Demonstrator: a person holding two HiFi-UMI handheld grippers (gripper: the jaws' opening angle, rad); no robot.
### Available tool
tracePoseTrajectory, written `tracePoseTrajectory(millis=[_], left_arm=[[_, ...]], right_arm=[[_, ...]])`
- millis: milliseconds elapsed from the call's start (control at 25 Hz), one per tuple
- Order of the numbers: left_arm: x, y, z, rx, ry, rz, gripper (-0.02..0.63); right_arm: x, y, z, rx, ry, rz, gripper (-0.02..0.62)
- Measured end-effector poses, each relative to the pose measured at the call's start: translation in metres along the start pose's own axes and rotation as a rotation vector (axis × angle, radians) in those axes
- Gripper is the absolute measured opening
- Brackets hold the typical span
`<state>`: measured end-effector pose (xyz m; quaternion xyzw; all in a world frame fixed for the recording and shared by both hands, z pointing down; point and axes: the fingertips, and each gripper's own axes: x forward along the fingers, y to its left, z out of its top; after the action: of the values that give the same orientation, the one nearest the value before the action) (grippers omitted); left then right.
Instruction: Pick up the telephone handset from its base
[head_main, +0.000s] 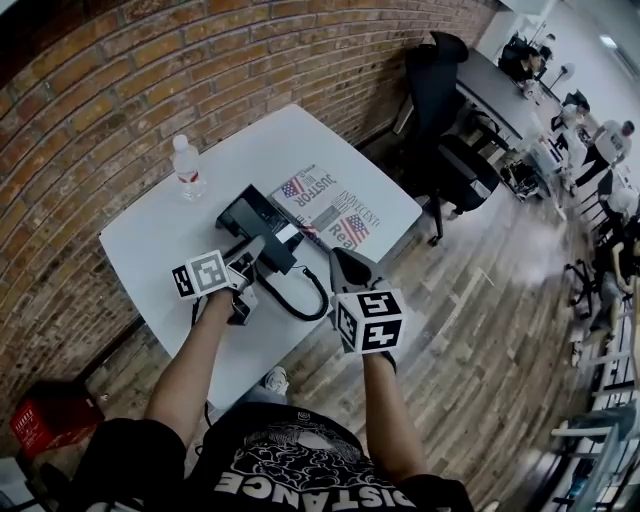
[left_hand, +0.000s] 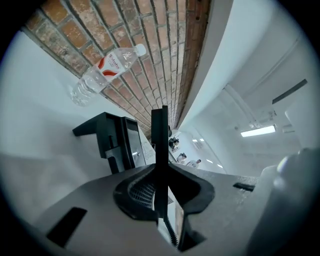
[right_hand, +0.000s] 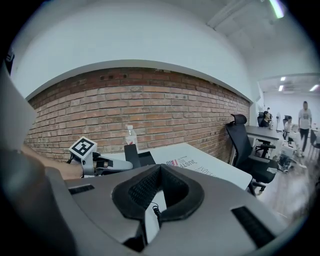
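Observation:
The black telephone base (head_main: 248, 212) stands mid-table. My left gripper (head_main: 258, 252) is shut on the black handset (head_main: 276, 260), held just off the base's near side. The coiled cord (head_main: 305, 298) hangs from it in a loop to the table. In the left gripper view the handset (left_hand: 159, 142) runs edge-on between the pads, with the base (left_hand: 114, 140) behind it. My right gripper (head_main: 346, 268) hovers to the right of the cord, jaws together and nothing in them. In the right gripper view, the left gripper (right_hand: 111, 163) and the base (right_hand: 136, 157) lie ahead.
A water bottle (head_main: 187, 167) stands behind the base near the brick wall (head_main: 150, 70). A newspaper (head_main: 328, 212) lies to the right of the base. The white table (head_main: 150, 235) ends just past it. Black office chairs (head_main: 445, 110) and other desks stand further right.

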<state>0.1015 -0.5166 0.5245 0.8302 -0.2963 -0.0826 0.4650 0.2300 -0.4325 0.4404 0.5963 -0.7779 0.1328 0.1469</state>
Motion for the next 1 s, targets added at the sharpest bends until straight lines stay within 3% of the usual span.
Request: tracePoseTrajectory(millis=[360, 760, 1000], left_arm=[[-0.007, -0.078, -0.017, 0.117, -0.023, -0.039, 0.072], [-0.022, -0.165, -0.071, 0.237, -0.045, -0.069, 0.072], [-0.031, -0.186, -0.087, 0.282, -0.048, -0.057, 0.072]], right_arm=[[-0.065, -0.031, 0.001, 0.013, -0.058, -0.054, 0.002], [-0.157, -0.062, -0.019, 0.017, -0.108, -0.1, 0.001], [-0.187, -0.067, -0.025, 0.024, -0.113, -0.123, 0.002]])
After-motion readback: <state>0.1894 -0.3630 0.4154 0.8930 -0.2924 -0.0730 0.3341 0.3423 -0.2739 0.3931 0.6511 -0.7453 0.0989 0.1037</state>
